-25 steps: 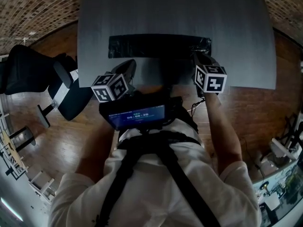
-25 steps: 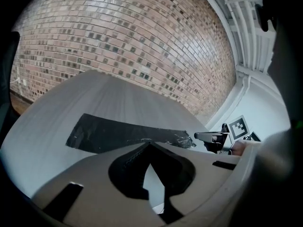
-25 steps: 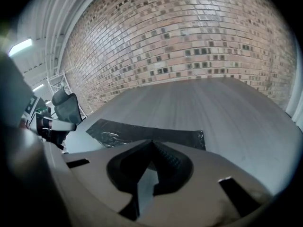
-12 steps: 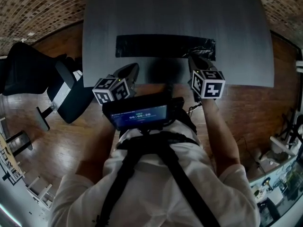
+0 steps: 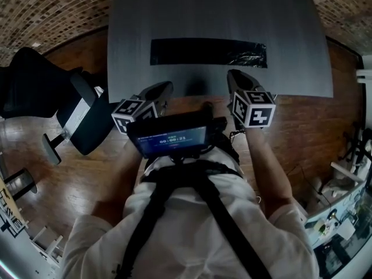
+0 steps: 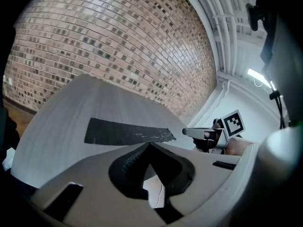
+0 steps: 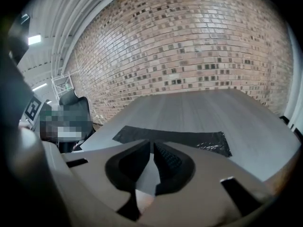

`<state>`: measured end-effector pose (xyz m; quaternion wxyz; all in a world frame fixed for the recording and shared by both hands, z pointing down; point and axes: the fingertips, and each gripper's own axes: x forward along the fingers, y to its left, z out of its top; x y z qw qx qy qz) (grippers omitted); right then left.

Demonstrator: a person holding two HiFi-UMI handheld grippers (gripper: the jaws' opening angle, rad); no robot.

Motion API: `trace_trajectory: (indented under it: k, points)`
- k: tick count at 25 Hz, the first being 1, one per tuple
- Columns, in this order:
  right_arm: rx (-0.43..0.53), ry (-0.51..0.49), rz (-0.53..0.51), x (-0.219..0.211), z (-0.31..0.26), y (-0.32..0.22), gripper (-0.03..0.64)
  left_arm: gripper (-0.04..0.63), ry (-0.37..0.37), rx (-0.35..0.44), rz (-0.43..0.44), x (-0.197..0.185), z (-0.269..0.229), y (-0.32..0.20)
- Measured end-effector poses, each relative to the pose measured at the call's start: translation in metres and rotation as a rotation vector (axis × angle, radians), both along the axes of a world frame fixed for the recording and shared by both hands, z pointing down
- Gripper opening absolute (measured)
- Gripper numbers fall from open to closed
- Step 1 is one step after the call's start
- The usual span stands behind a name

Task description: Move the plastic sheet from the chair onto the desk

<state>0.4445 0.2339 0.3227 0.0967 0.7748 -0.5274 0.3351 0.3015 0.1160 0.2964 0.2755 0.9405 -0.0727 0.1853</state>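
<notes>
The black plastic sheet (image 5: 209, 52) lies flat as a long strip on the grey desk (image 5: 232, 10), its right end crinkled. It also shows in the left gripper view as the sheet (image 6: 125, 132) and in the right gripper view as the sheet (image 7: 170, 138). My left gripper (image 5: 164, 88) is over the desk's near edge, shut and empty, well short of the strip. My right gripper (image 5: 232, 75) is near the strip's right end but apart from it. Its jaws have just been opening and stand a narrow slit apart, with nothing between them.
A black office chair (image 5: 75, 118) stands on the wooden floor left of the desk. A brick wall (image 7: 189, 56) runs behind the desk. A screen (image 5: 168, 139) is strapped to the person's chest. Cluttered equipment (image 5: 343, 214) sits at the far right.
Both grippers have drawn back from the sheet toward the person and risen. The right gripper has come off the strip's right end. The sheet stays on the desk.
</notes>
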Motion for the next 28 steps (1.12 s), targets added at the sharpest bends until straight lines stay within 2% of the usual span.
trace_trajectory:
  k: [13, 21, 28]
  points:
    - [0.036, 0.055, 0.024, -0.057, -0.022, 0.014, 0.006, 0.002, 0.045, -0.003, 0.059, -0.046, -0.01, 0.025]
    - [0.102, 0.024, 0.04, -0.084, -0.033, 0.023, 0.005, 0.002, 0.067, -0.008, 0.095, -0.062, -0.013, 0.043]
    - [0.095, 0.017, 0.034, -0.101, -0.032, 0.032, 0.003, 0.002, 0.084, -0.01, 0.127, -0.072, -0.017, 0.056]
